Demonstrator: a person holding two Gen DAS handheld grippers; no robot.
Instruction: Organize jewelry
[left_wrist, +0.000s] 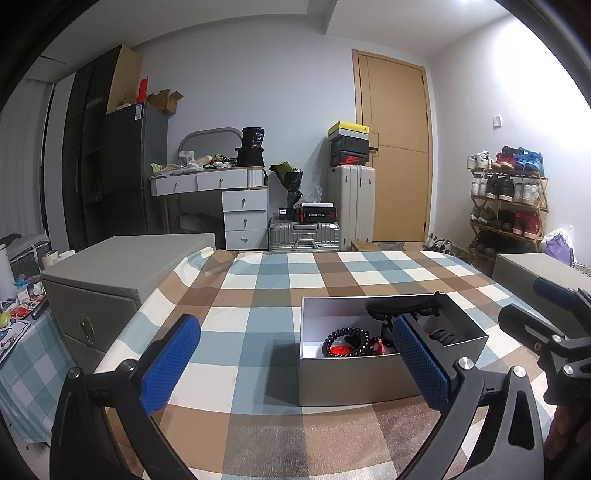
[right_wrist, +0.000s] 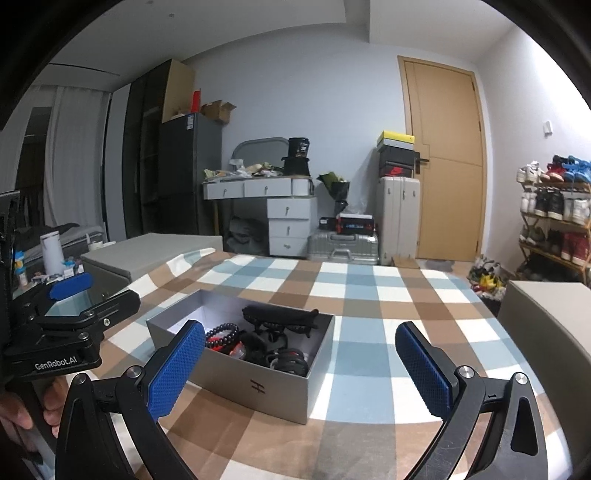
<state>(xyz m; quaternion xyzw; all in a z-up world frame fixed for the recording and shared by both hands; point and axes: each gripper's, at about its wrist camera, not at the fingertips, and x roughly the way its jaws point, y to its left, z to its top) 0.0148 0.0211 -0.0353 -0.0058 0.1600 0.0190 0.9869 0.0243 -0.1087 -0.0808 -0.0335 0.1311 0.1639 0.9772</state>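
Observation:
A grey open box (left_wrist: 354, 380) (right_wrist: 258, 384) sits on the checked tablecloth (left_wrist: 258, 288) (right_wrist: 369, 295). Inside lie a dark beaded bracelet (left_wrist: 347, 341) (right_wrist: 221, 334), a large black hair claw (left_wrist: 406, 308) (right_wrist: 280, 317) and other dark pieces. My left gripper (left_wrist: 295, 369) is open just in front of the box, its right finger overlapping the box's near right corner. My right gripper (right_wrist: 301, 369) is open too, its left finger in front of the box's left wall. Each gripper shows at the edge of the other's view.
A grey drawer cabinet (left_wrist: 110, 280) (right_wrist: 147, 251) stands at the table's left edge and another grey box (left_wrist: 535, 269) (right_wrist: 546, 321) at the right. Beyond are a dresser, suitcases, a door and a shoe rack (left_wrist: 509, 199). A hand (right_wrist: 22, 410) holds the left gripper.

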